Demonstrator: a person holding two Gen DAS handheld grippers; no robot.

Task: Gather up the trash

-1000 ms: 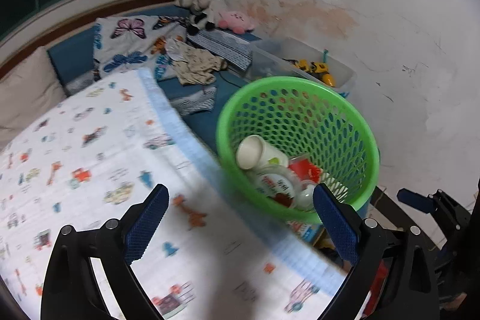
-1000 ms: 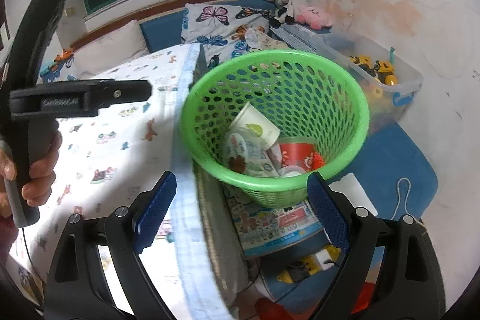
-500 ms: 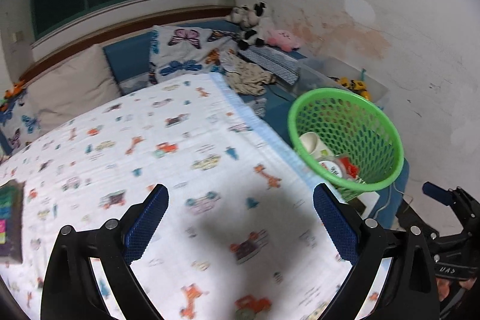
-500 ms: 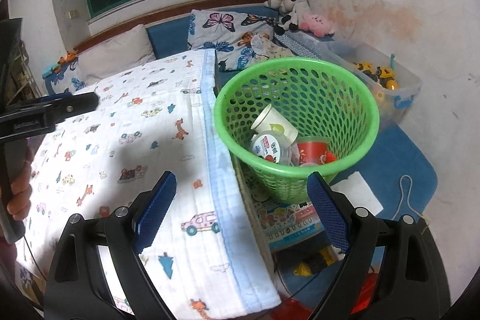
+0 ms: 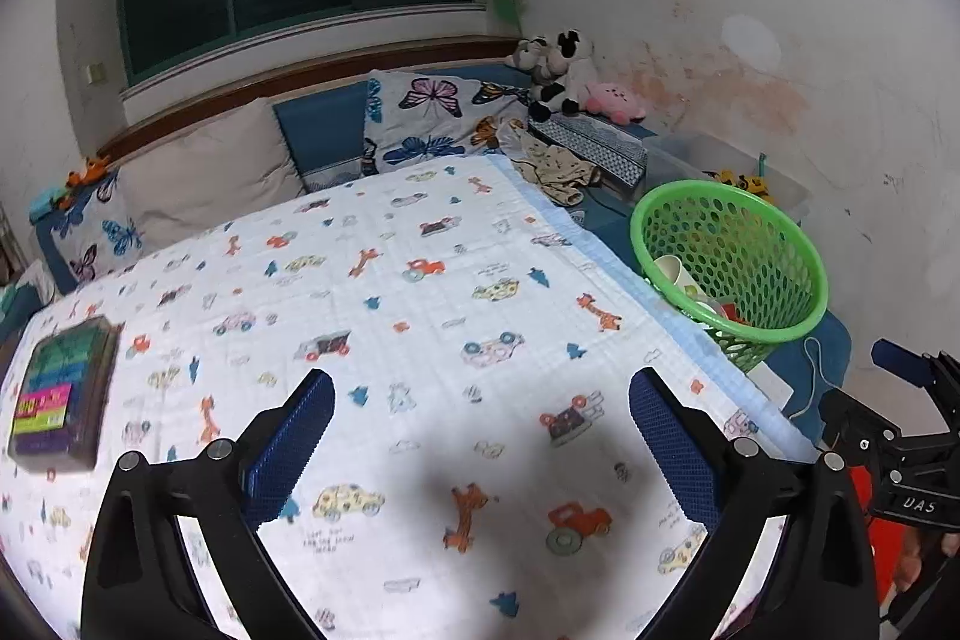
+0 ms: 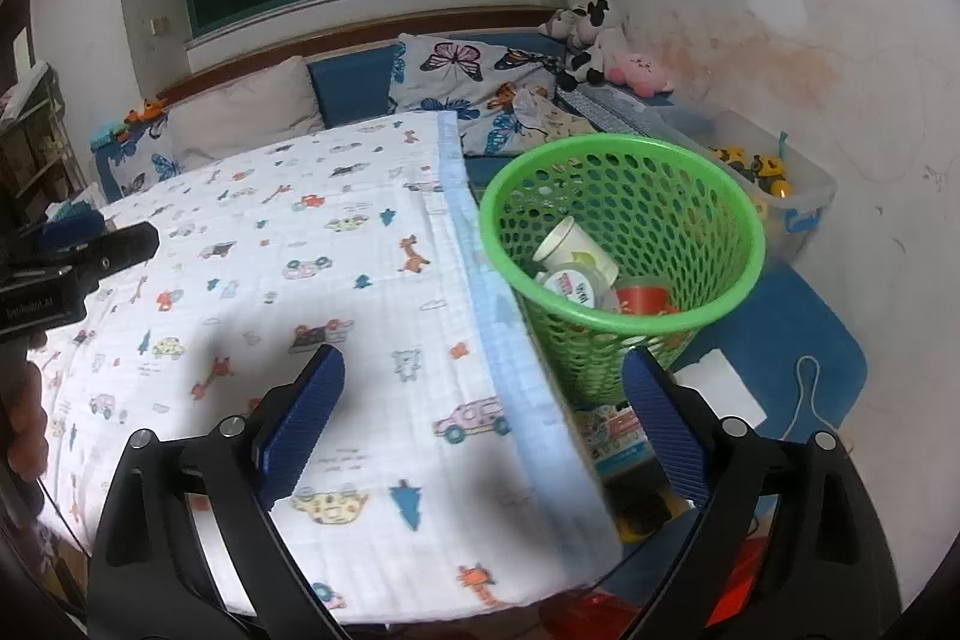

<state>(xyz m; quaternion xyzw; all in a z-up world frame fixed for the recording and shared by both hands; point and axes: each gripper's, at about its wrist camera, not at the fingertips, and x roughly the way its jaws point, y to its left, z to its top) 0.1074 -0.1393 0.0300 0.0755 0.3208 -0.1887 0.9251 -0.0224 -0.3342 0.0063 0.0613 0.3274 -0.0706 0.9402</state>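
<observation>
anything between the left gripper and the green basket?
Only bare printed blanket between the left gripper and the basket, per the left wrist view.

The green basket (image 6: 624, 196) hid the lower parts of the paper cup (image 6: 576, 247) and the red container (image 6: 645, 295) inside it. A dark packet (image 5: 60, 394) near the bed's left edge was too blurred to read. The left claw (image 6: 72, 262) was cut off by the frame's edge.
</observation>
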